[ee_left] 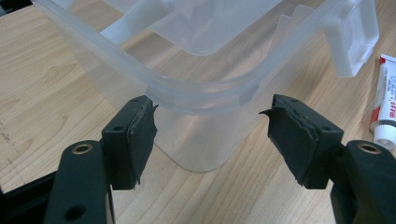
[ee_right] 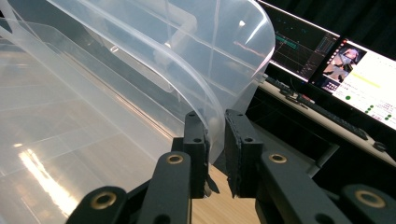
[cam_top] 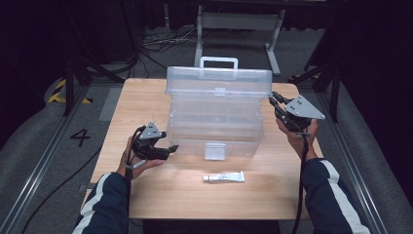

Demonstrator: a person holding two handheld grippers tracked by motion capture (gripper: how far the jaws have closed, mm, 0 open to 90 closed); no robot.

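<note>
A clear plastic toolbox (cam_top: 214, 127) stands on the wooden table (cam_top: 146, 97) with its lid (cam_top: 219, 80) raised. My right gripper (cam_top: 273, 100) is at the lid's right end, shut on the lid's curved rim (ee_right: 205, 100), which runs between its jaws (ee_right: 215, 123). My left gripper (cam_top: 170, 148) is open by the box's front left corner, and that rounded corner (ee_left: 187, 140) lies just beyond its spread jaws (ee_left: 210, 116), not touching them. A white tube (cam_top: 224, 177) lies on the table in front of the box; its capped end (ee_left: 385, 107) shows in the left gripper view.
The box's front latch (cam_top: 215, 151) hangs down at the middle of its front wall, and a white handle (cam_top: 219, 61) tops the lid. A metal stand (cam_top: 238, 22) is behind the table. Screens (ee_right: 336, 60) glow beyond the lid in the right gripper view.
</note>
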